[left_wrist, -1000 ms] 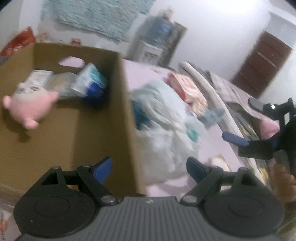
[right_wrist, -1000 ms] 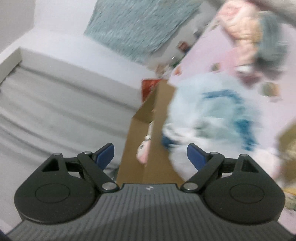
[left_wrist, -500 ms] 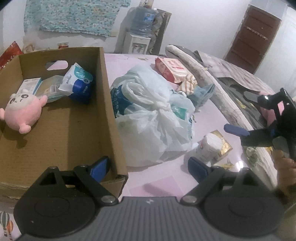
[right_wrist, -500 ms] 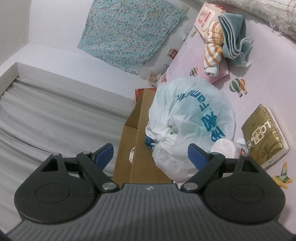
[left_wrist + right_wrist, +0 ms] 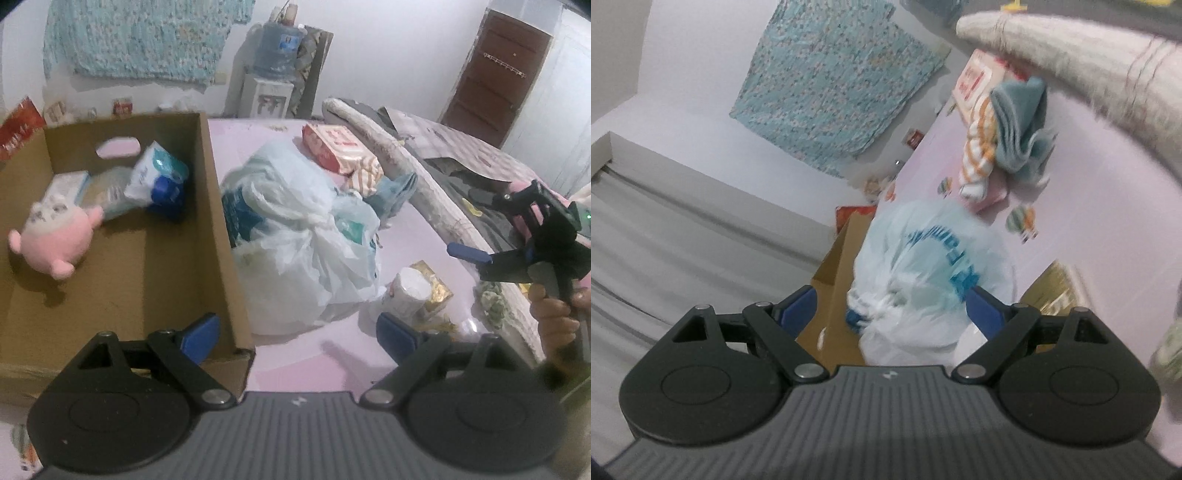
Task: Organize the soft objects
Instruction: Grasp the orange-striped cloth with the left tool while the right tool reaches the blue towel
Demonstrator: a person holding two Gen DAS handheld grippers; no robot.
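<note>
We hold two grippers over a pink surface (image 5: pixel 295 354) covered in soft things. Our left gripper (image 5: pixel 299 332) has its jaws spread wide. They have just been opening a bit more, and nothing is between them. Our right gripper (image 5: pixel 890 306) is spread wide too, and its pads are not squeezing anything.

The big thing in front of us is a white plastic bag (image 5: pixel 303 236) tied in a knot and stuffed full. It sits on the pink surface, touching the right wall of the cardboard box (image 5: pixel 218 221). The box is open on top. Inside it we see a pink plush toy (image 5: pixel 55 236) on the left and some soft packs (image 5: pixel 155 177) at the back.

The main thing to know is where the bag lies from each gripper. In the right wrist view, the bag (image 5: pixel 931 280) is straight ahead and close, and its knotted end sits in the gap between the two blue pads, though it is blurry. From the left gripper, the bag is ahead and a little farther off, past the corner of the box. So we think the right hand is nearer to the bag.

The bag is a round lump more than a long shape. The box is just beside it, to its left in the left wrist view. We think the bag goes there next.

Behind the bag lie a striped cloth (image 5: pixel 979 158) and a blue cloth (image 5: pixel 1023 125), touching each other. A gold pack (image 5: pixel 432 288) lies near the bag too.
</note>
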